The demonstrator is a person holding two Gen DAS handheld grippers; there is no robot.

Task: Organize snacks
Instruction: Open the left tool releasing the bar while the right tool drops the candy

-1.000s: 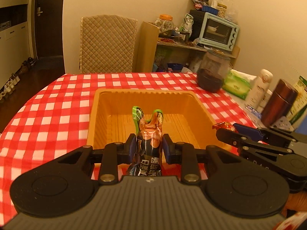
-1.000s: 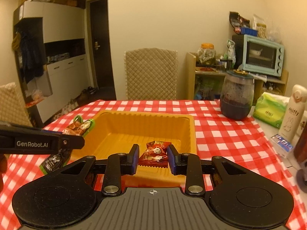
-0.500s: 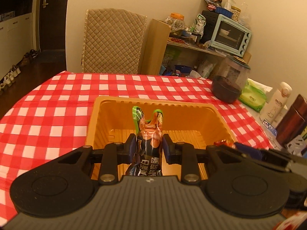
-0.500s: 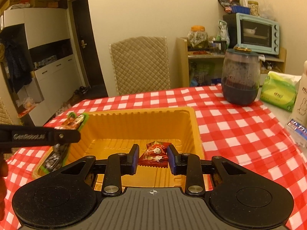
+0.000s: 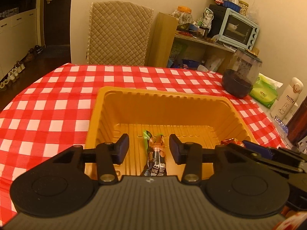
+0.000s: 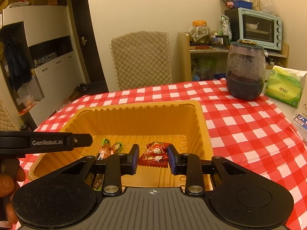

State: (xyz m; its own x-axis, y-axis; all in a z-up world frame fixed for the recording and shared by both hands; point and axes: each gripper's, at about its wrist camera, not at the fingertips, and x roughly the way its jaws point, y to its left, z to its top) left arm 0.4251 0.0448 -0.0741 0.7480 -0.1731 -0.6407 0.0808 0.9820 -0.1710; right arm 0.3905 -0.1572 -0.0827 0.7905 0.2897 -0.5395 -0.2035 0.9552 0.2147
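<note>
The left claw is spread wide over the near part of the orange tray, and the dark-and-green snack packet is seen lying on the tray floor between its fingers, touched by neither. The right claw is clenched on the red snack packet, which is held above the tray's near right corner. The tray is carried by the red-checked counter.

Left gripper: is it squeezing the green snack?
No, the left gripper is open, its jaws well apart from the green snack lying in the tray.
</note>
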